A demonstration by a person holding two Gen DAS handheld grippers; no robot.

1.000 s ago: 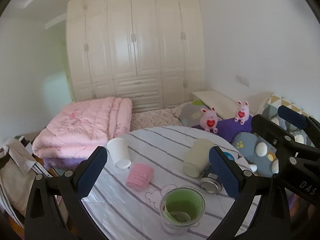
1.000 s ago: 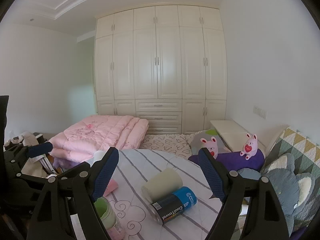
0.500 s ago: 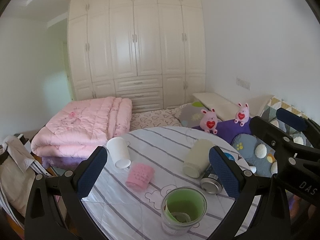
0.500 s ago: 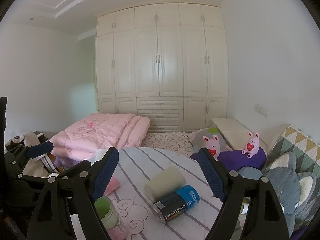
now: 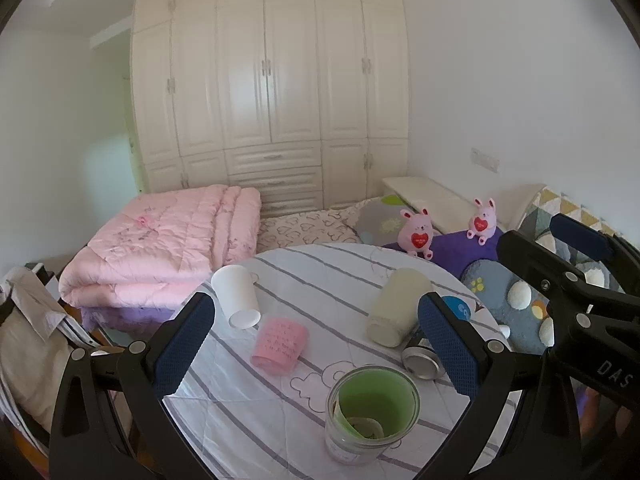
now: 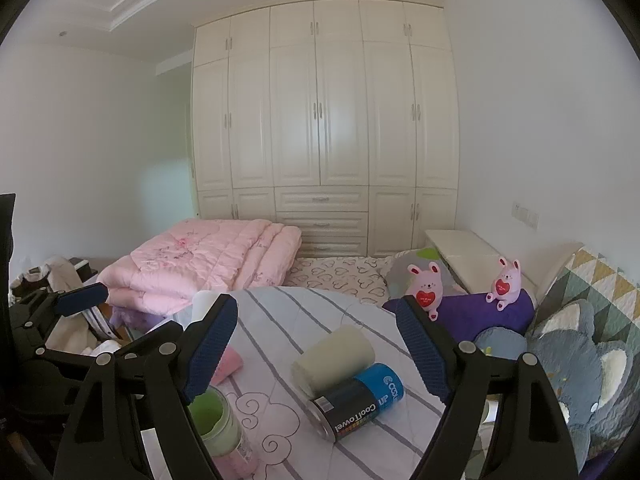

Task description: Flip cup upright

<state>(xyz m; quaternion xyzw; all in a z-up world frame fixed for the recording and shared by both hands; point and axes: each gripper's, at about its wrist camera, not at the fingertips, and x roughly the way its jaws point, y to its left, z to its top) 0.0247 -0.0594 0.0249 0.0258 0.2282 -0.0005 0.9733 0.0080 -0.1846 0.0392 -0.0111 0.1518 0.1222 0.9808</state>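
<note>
Left gripper [image 5: 316,344] hovering with fingers spread wide and empty, cream ceramic cup [image 5: 400,307] lying on its side ahead between them on striped round table [image 5: 320,268], right gripper [image 6: 318,354] likewise gaping, cream ceramic cup [image 6: 334,358] lying tipped just ahead, touching blue-black can [image 6: 358,402].

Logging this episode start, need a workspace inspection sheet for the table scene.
Surface: round table under a striped cloth.
Job's things: white cup, cream cup and pink cup; white and cream lie on their sides, pink looks upside down.
Clutter: glass jar with green inside, upright; blue-black can on its side against the cream cup.
Grippers: left gripper and right gripper open, holding nothing.
Cables: nothing seen.
Surroundings: pink quilt, wardrobe, plush rabbits.
</note>
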